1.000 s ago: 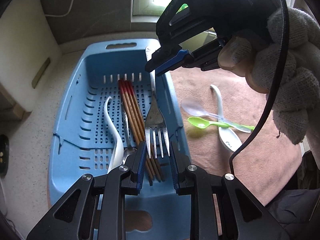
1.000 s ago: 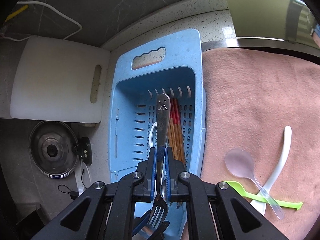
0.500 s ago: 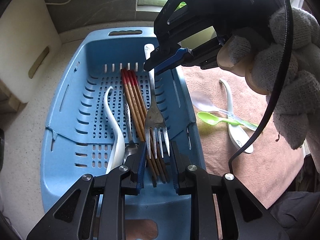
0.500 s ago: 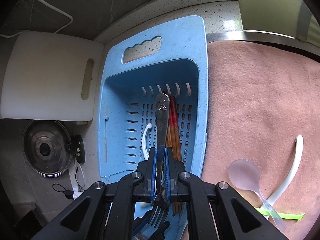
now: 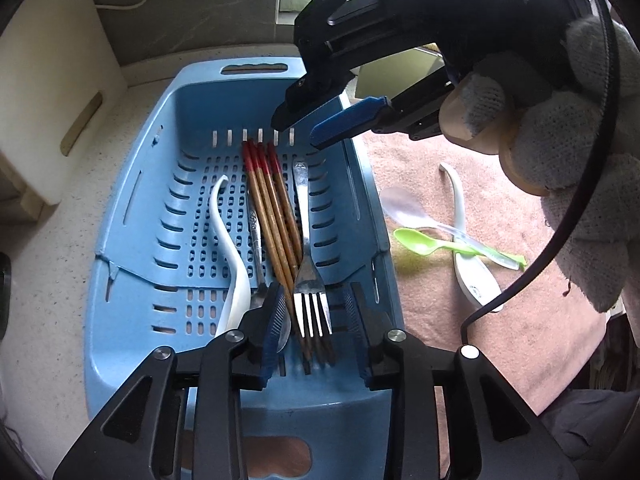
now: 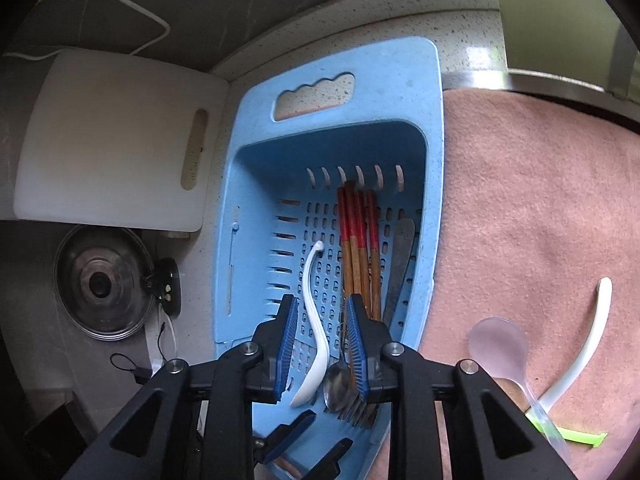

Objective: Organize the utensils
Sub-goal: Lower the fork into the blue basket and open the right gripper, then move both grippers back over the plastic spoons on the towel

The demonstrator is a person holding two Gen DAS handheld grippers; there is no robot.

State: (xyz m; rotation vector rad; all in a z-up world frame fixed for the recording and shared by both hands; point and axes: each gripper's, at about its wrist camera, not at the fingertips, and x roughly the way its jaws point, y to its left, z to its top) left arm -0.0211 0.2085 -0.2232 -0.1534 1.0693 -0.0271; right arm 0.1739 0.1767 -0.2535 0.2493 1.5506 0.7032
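Observation:
A metal fork (image 5: pixel 303 216) lies in the blue basket (image 5: pixel 132 200), beside and partly on several red-tipped chopsticks (image 5: pixel 272 208). It is free of both grippers. My left gripper (image 5: pixel 313 292) hovers over its tines with jaws opening, and the pads do not touch it. My right gripper (image 5: pixel 298 130) hangs above the basket's far end, jaws opening, with nothing between them. A white spoon (image 5: pixel 230 240) and a metal spoon (image 5: pixel 256 236) also lie in the basket. In the right wrist view, the right gripper (image 6: pixel 320 304) is over the white spoon (image 6: pixel 314 308), and the fork (image 6: pixel 401 256) lies along the basket's right wall.
On the pink towel (image 6: pixel 540 200) right of the basket lie a clear spoon (image 5: pixel 404 208), a green spoon (image 5: pixel 416 240) and a white spoon (image 5: pixel 460 216). A white cutting board (image 6: pixel 112 136) and a pot lid (image 6: pixel 100 284) sit left of the basket. A gloved hand (image 5: pixel 580 160) holds the right gripper.
The right gripper let go of the fork's handle and its jaws parted. The left jaws widened too. The fork dropped flat into the basket by the chopsticks.

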